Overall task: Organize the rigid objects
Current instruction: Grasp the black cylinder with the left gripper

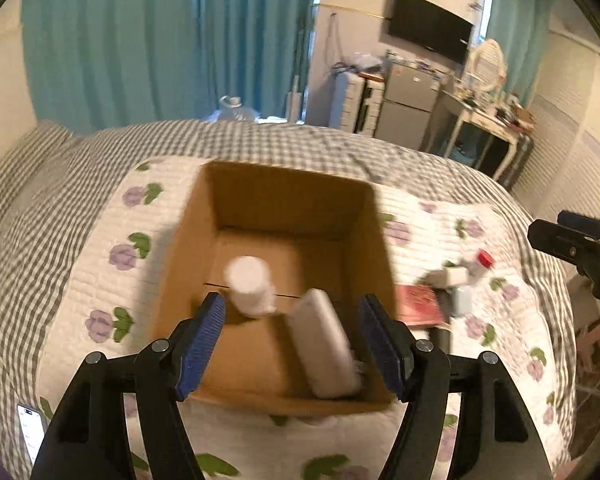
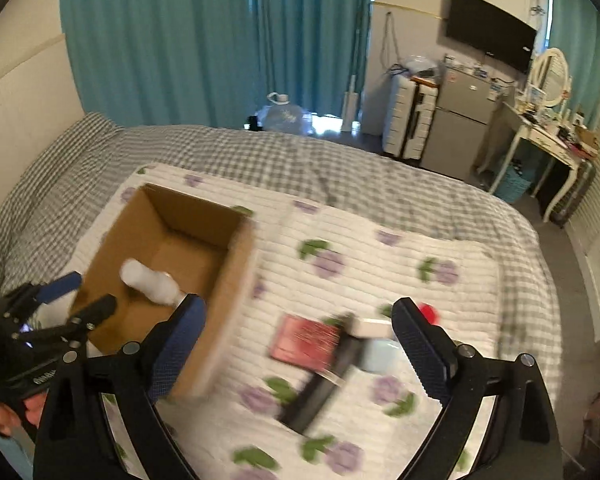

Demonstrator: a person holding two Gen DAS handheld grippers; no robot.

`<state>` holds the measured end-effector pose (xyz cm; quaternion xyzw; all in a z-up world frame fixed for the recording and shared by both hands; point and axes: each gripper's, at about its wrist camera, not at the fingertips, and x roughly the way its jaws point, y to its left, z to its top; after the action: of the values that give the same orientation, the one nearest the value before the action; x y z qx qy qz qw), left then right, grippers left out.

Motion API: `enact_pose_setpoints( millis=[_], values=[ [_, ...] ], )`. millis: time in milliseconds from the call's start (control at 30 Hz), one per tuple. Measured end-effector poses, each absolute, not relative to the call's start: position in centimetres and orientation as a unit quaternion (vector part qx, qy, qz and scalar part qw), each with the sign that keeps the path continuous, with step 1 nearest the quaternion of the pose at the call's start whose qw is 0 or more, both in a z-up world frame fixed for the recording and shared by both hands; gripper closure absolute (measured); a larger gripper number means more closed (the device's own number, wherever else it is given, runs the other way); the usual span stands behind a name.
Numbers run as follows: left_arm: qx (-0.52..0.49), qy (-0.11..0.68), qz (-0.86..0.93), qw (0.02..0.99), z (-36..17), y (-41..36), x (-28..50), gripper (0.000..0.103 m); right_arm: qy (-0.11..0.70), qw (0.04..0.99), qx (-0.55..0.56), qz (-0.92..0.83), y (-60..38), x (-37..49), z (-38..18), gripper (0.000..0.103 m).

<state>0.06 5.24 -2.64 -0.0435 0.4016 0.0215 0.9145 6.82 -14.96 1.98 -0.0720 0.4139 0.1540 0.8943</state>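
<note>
An open cardboard box (image 1: 374, 240) stands on the floral quilt; it also shows in the right wrist view (image 2: 236, 280). Inside lie a white bottle (image 1: 250, 284) (image 2: 152, 282) and a grey-white flat case (image 1: 326, 346). My left gripper (image 1: 294, 348) is open and empty above the box's near side. My right gripper (image 2: 300, 344) is open and empty above a pile beside the box: a red booklet (image 2: 300, 340) (image 1: 418, 304), a black bar-shaped object (image 2: 324, 384), a pale blue item (image 2: 380, 356), a white item (image 2: 370, 326) and a red cap (image 2: 428, 312) (image 1: 485, 258).
The bed has a grey checked sheet (image 2: 260, 152). A phone (image 1: 32, 428) lies at the quilt's near left. Beyond the bed are teal curtains (image 2: 180, 40), a water jug (image 2: 284, 114), a suitcase (image 2: 408, 120), a small fridge (image 2: 460, 120) and a dressing table (image 2: 548, 136).
</note>
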Motion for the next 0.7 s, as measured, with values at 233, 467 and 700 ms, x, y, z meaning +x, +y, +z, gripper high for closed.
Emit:
enact_pose_setpoints(
  millis=[233,467,700],
  values=[
    [-0.024,0.404,0.004,0.914,-1.7,-3.1,-0.3,0.03,0.415,0.897,-0.101,0.113,-23.2,4.3,1.4,0.008],
    [-0.007,0.431,0.009,0.902,-4.8,-9.5,0.9,0.03,0.42,0.902,-0.061,0.083,-30.7,3.5,-2.0,0.008],
    [-0.023,0.463,-0.006,0.886,-10.2,-12.9,2.5,0.03,0.428,0.895,-0.069,0.106,-32.3,4.6,-6.0,0.009]
  ],
)
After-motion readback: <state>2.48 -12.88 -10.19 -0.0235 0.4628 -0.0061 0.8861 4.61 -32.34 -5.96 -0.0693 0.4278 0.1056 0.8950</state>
